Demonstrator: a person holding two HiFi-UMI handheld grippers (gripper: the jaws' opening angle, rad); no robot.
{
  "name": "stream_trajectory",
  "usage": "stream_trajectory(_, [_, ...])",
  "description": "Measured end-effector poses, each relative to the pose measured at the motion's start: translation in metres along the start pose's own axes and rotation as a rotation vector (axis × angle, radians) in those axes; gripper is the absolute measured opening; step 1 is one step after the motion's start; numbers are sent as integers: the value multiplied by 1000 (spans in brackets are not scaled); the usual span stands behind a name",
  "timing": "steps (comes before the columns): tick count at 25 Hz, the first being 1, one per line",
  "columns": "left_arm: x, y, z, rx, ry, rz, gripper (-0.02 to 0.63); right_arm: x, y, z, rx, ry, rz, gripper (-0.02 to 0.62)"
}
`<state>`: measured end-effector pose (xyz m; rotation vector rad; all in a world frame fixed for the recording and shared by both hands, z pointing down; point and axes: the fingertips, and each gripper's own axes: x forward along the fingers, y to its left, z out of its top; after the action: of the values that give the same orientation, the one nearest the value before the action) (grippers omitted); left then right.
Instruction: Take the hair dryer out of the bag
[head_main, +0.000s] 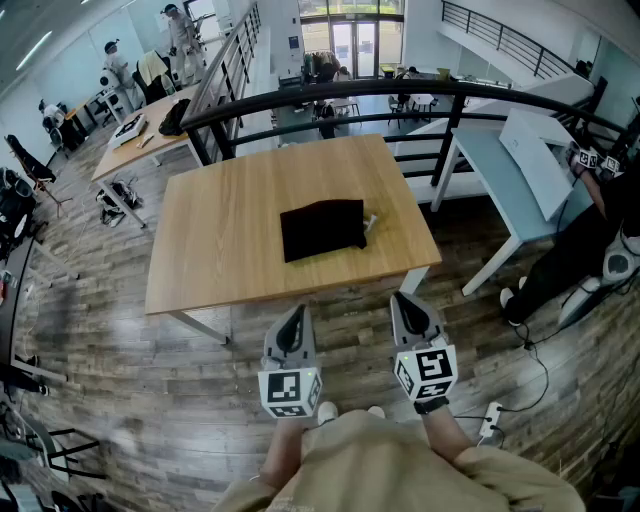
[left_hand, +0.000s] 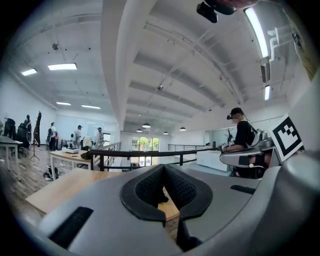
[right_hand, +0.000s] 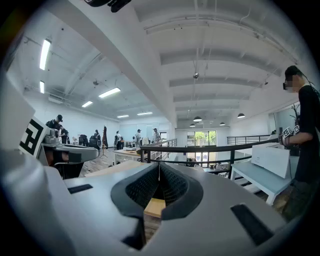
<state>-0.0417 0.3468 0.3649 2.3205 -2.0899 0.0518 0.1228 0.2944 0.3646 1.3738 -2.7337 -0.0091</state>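
A black bag (head_main: 322, 229) lies flat on the wooden table (head_main: 230, 230), right of its middle, with a small white piece sticking out at its right edge (head_main: 371, 221). The hair dryer itself is hidden. My left gripper (head_main: 296, 318) and right gripper (head_main: 407, 305) hover side by side over the floor just in front of the table's near edge, both pointing level toward it. Both are shut with nothing between their jaws; in the left gripper view (left_hand: 164, 172) and the right gripper view (right_hand: 159, 170) the pads meet.
A black railing (head_main: 400, 92) runs behind the table. A white bench-like table (head_main: 510, 170) stands to the right, with a person in black (head_main: 580, 250) beside it. More desks and people are at the far left (head_main: 130, 130). A cable and power strip (head_main: 492, 418) lie on the floor.
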Motion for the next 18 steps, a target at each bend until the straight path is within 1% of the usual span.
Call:
stream_trajectory(4, [-11, -12, -4, -2, 8, 11, 12, -13, 1, -4, -8, 4, 21, 14])
stream_trajectory(10, [-18, -39, -8, -4, 24, 6, 12, -35, -5, -9, 22, 2, 45, 14])
stream_trajectory(15, [-18, -65, -14, -10, 32, 5, 12, -49, -15, -37, 37, 71, 82, 14])
stream_trajectory(18, [-20, -78, -21, -2, 34, 9, 12, -58, -22, -49, 43, 82, 89, 14])
